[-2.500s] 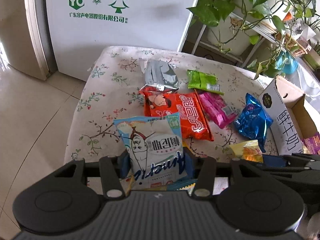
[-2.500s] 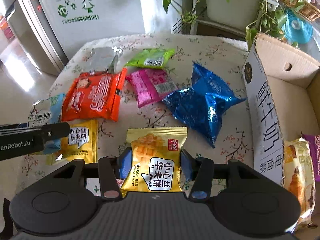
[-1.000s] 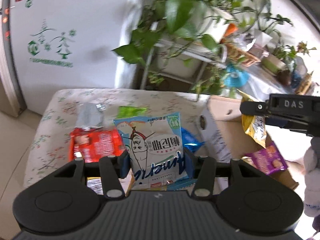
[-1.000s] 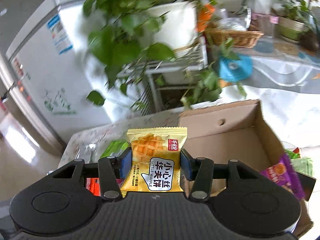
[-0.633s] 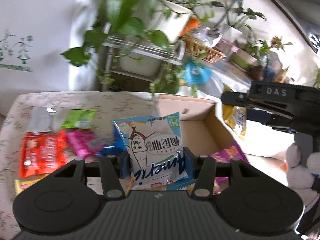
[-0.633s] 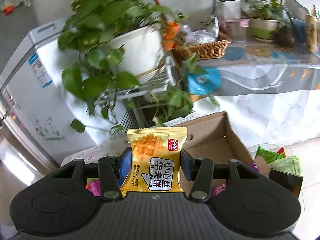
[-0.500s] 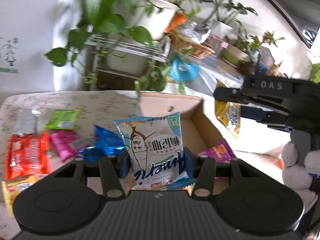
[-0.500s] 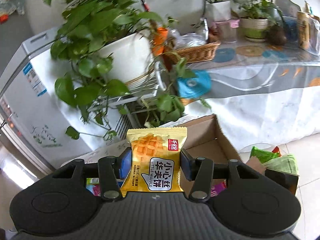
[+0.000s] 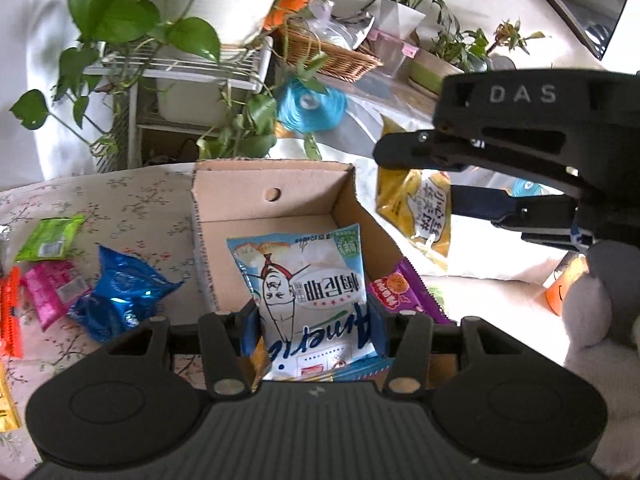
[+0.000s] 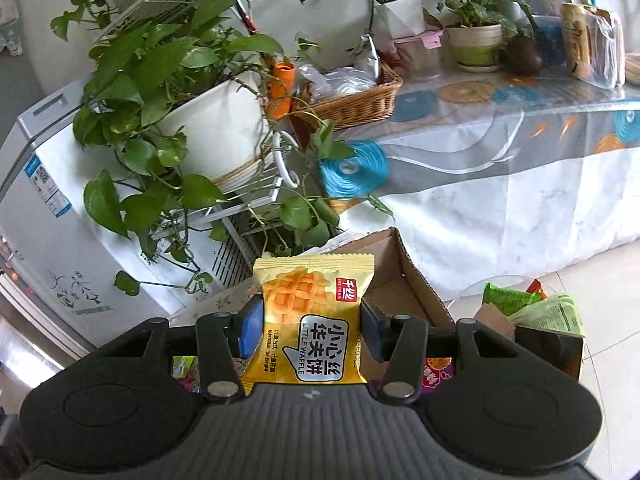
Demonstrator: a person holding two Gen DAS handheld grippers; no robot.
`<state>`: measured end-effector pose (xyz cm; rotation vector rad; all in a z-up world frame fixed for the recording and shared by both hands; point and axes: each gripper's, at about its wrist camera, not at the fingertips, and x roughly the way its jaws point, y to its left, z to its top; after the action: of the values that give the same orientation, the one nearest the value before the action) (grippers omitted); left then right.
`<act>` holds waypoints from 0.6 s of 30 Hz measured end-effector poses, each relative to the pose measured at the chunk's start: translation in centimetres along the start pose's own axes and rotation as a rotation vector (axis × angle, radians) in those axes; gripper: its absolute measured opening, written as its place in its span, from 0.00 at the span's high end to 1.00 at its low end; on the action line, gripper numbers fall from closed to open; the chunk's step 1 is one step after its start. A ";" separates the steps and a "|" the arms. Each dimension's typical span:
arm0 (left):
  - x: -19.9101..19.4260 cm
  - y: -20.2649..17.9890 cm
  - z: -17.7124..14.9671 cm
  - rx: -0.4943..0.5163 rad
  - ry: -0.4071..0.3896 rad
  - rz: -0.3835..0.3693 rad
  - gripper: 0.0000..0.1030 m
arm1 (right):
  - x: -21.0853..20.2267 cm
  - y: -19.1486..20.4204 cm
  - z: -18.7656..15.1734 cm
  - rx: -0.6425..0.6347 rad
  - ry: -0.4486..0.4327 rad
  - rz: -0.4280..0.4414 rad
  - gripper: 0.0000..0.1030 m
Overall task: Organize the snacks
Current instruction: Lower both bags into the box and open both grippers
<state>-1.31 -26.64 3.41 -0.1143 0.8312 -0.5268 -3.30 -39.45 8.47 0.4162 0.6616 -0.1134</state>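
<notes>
1. Blue pads of the left gripper (image 9: 314, 330) have its fingers clamped on the sides of a pale blue-and-white snack bag (image 9: 310, 296), held upright over the open cardboard box (image 9: 276, 196).
2. Yellow waffle packet (image 10: 310, 320) sits pinched between the fingers of the right gripper (image 10: 310, 330), above the box's far right side; in the left view the same packet hangs just outside the box's right wall.
3. Inside the box, a purple packet (image 9: 404, 292) already lies at the near right; most of the floor looks bare.
4. Left on the floral-cloth counter (image 9: 132, 196): a blue foil bag (image 9: 120, 292) just beside the box, a pink packet (image 9: 52, 292), a green packet (image 9: 50, 236), and slivers of orange and yellow wrappers at the frame's edge.
5. My judgement: the task is early to midway. Two snacks are carried but not yet released, and several more need collecting.
</notes>
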 end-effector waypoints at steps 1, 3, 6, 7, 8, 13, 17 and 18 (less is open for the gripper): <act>0.2 -0.2 0.1 0.002 0.002 -0.003 0.51 | 0.1 -0.1 0.0 0.007 0.000 -0.004 0.45; 0.4 -0.5 0.2 0.010 0.001 -0.008 0.48 | 0.2 -0.3 0.1 0.023 0.001 -0.014 0.44; 0.3 -0.8 0.3 0.039 -0.010 0.010 0.24 | 0.3 -0.6 0.1 0.054 0.004 -0.023 0.36; 0.2 -0.8 0.4 0.045 -0.021 0.017 0.20 | 0.3 -0.6 0.1 0.060 -0.001 -0.017 0.32; 0.0 -0.7 0.4 0.047 -0.028 0.016 0.20 | 0.2 -0.5 0.1 0.061 -0.009 -0.014 0.30; -0.8 0.1 0.7 0.045 -0.016 -0.006 0.19 | -0.1 -0.1 0.1 0.056 -0.034 -0.004 0.21; -1.4 1.2 0.7 0.019 -0.016 0.004 0.19 | 0.1 0.1 0.2 0.063 -0.037 0.017 0.12; -1.5 1.7 0.7 0.002 -0.020 0.000 0.19 | 0.1 0.2 0.2 0.061 -0.039 0.016 0.10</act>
<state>-0.99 -24.51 4.41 -0.1177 0.8110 -0.5258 -3.06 -39.30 8.59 0.4768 0.6176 -0.1261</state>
